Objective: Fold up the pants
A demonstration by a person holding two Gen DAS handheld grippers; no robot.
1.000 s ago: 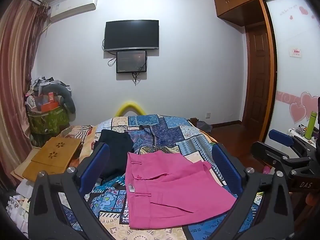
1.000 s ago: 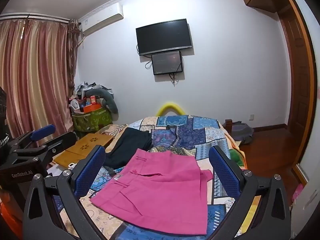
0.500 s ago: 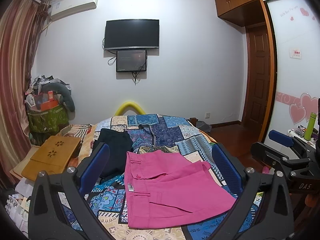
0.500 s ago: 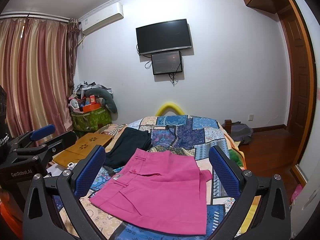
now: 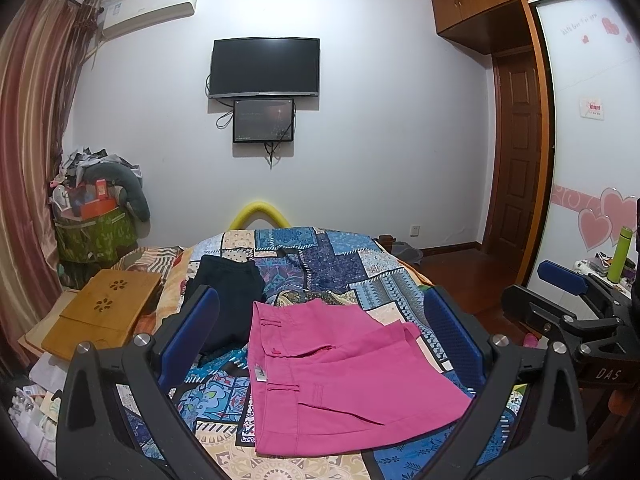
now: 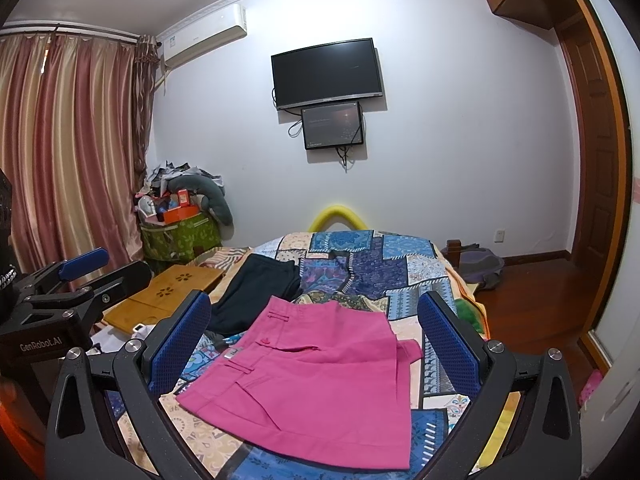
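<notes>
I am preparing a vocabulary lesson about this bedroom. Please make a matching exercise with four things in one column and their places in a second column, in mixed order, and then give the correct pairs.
Things
1. folded pink cotton pants
2. dark navy garment
3. black flat television
4. light wooden lap desk

Places
A. mounted high on the white wall
B. beside the bed, on its left in both views
C. on the patchwork bedspread, nearest the open grippers
D. on the bedspread, farther back, left of the pink item

Pairs: 1-C, 2-D, 3-A, 4-B
</notes>
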